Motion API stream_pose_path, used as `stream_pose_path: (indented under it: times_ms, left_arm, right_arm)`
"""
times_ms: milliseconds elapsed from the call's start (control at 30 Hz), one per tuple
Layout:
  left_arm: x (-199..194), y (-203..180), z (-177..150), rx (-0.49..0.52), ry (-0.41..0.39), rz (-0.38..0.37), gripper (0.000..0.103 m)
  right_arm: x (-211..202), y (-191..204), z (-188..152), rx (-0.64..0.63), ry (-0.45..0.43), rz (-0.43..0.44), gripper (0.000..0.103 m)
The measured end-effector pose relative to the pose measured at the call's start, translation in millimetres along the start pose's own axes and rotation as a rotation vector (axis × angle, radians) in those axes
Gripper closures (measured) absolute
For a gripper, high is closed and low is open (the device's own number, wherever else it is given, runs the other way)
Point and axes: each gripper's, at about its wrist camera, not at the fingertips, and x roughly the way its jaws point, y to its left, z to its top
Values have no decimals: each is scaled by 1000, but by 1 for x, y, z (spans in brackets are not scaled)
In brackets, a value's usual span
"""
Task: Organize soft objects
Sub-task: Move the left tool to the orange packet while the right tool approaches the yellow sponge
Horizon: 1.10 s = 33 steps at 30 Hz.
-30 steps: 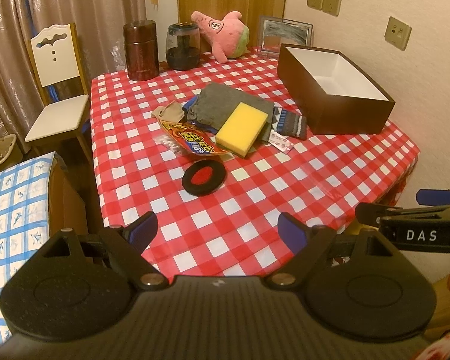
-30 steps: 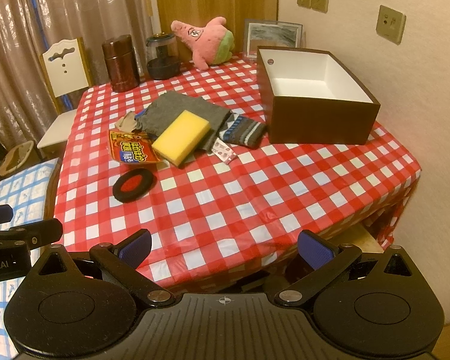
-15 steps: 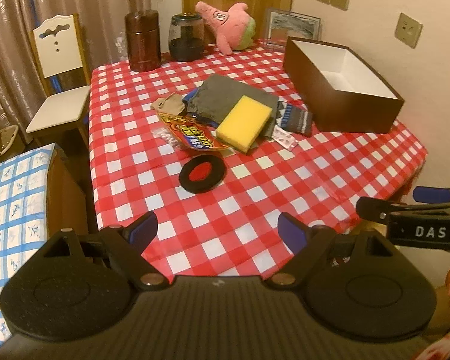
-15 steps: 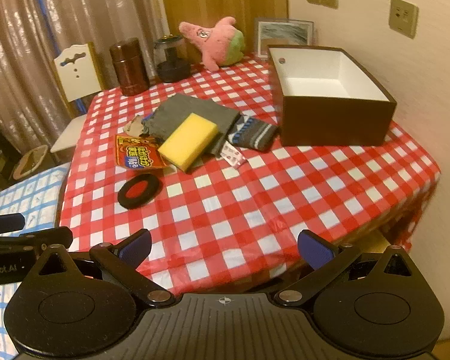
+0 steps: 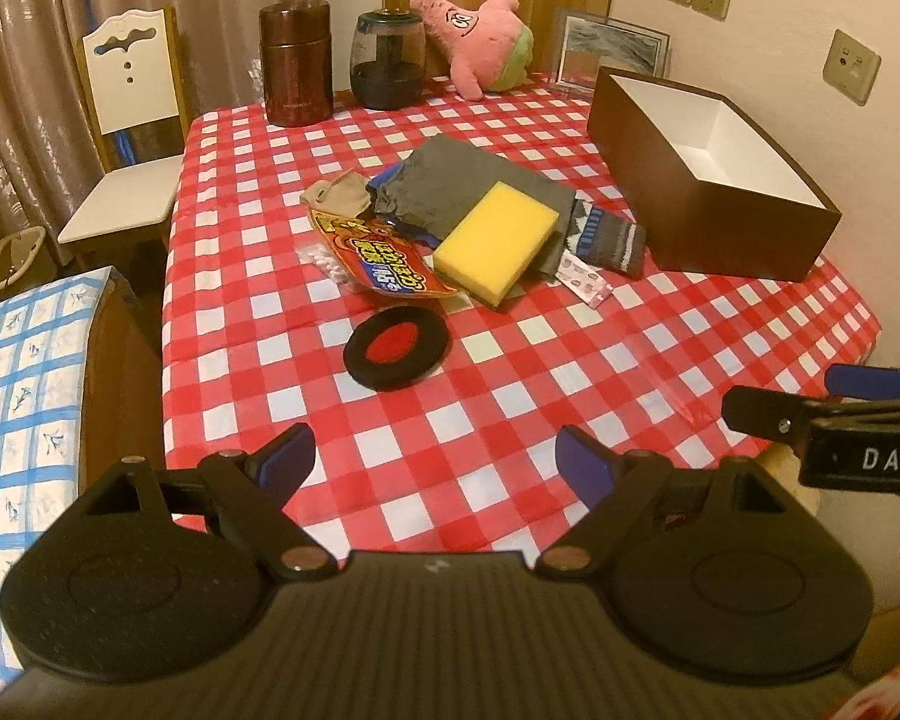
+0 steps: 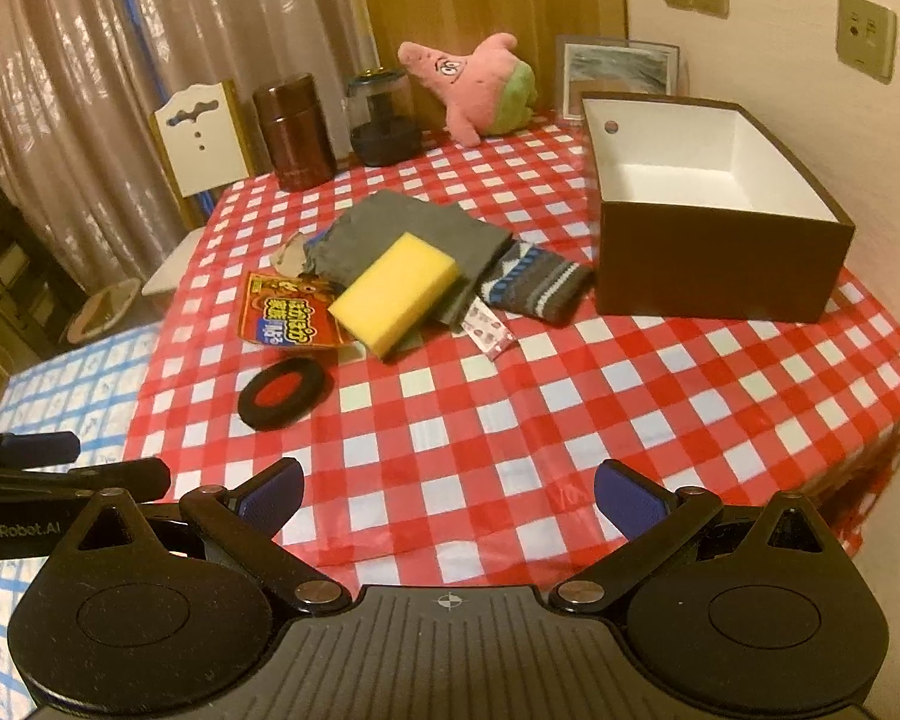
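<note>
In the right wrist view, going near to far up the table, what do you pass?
Black and red disc → yellow sponge → grey cloth → brown canister → pink starfish plush.

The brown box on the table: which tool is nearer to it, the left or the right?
Right. The right tool hangs open at the near table edge, with the brown box ahead to its right. The left tool, also open, sits further left, so the box lies further off.

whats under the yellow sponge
The yellow sponge lies on folded grey cloth, one end overlapping the snack packet. Anything beneath its middle is hidden.
</note>
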Motion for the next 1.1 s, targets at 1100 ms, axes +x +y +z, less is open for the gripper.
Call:
stream_pose_path:
  times_ms: [1100]
  left_arm:
    - [149, 69, 99, 24, 76, -173, 32]
  right_arm:
    - [133, 0, 70, 207, 85, -40, 0]
